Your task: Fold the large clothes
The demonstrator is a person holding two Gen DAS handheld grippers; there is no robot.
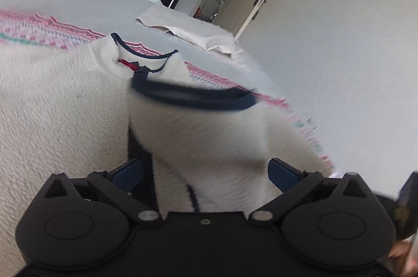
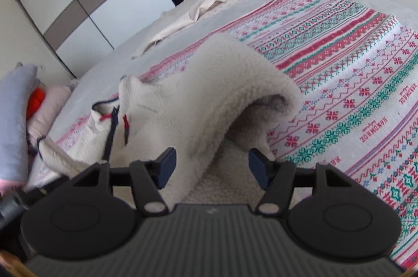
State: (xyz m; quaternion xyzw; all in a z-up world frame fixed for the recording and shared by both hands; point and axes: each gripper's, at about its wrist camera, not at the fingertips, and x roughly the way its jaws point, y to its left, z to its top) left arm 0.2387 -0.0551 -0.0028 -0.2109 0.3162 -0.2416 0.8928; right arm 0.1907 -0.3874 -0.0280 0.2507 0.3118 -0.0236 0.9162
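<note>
Right gripper (image 2: 210,168) first: its blue pads stand apart, and the white fleece jacket (image 2: 198,99) arches up just in front of them. One fold runs down between the jaws, but neither pad looks pressed against it, so I read this as loose cloth, not a grip. Over to the left gripper (image 1: 206,172), jaws also wide, with a flap of the same fleece standing up between the pads; the navy-trimmed edge (image 1: 193,98) of that flap is blurred, and again nothing seems pinched. The jacket itself lies on a patterned knit blanket (image 2: 339,62) spread across a grey bed (image 1: 86,0), the collar with its navy binding (image 1: 146,52) pointing toward the far side, while a section humps up like a tunnel in the right wrist view. My read is that one fold-over has been laid or is being let go, and the garment is far from a neat packet. Next, each gripper needs a fresh bite on an edge, probably the raised hump, to flatten it and bring it across the body without dragging the blanket along. Thick pile like this springs back, so a firm pinch low on the edge would help. As for writing, the blanket carries repeated red lettering (image 2: 376,130) that looks like "HANDMADE", seen upside down. A small red tab (image 1: 128,63) sits inside the collar, too small to read. A beige cloth (image 1: 183,28) lies further off.
</note>
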